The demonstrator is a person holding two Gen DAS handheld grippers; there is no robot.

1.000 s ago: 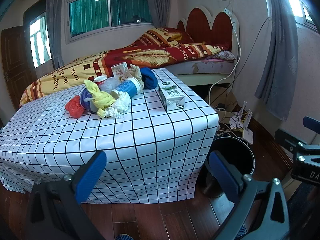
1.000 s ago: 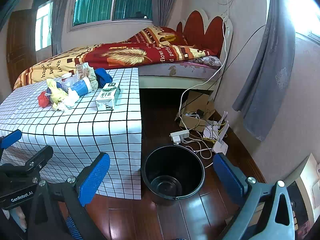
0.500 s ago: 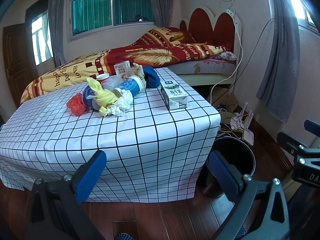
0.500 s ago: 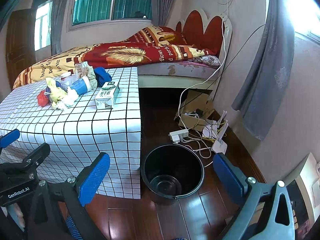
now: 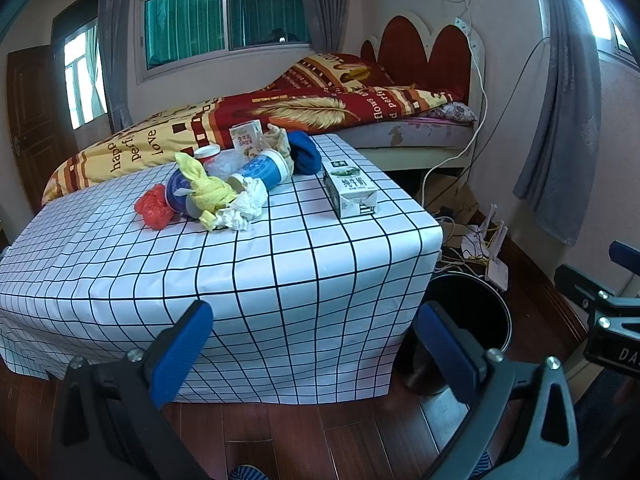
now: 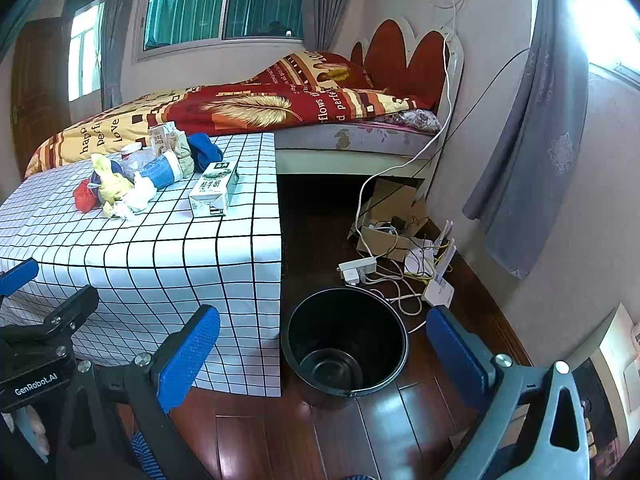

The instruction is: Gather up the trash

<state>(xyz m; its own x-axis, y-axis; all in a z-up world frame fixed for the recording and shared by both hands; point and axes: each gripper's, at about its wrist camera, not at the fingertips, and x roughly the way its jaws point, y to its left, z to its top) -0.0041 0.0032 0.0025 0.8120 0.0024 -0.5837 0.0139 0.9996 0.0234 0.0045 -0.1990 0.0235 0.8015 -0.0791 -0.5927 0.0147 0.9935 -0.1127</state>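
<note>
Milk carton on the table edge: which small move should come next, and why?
Probably bring the right gripper forward and up toward the milk carton. Both grippers are open and hold nothing, the carton lies apart from the trash pile, and the bin beside the table looks empty.

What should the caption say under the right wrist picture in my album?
Open right gripper above an empty black bin, trash pile waiting on the checkered table.

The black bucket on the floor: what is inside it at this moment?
In the right wrist view the black bucket looks empty: bare inner wall and bottom show, no trash. In the left wrist view the checked tablecloth covers part of it, hiding the bottom there.
</note>
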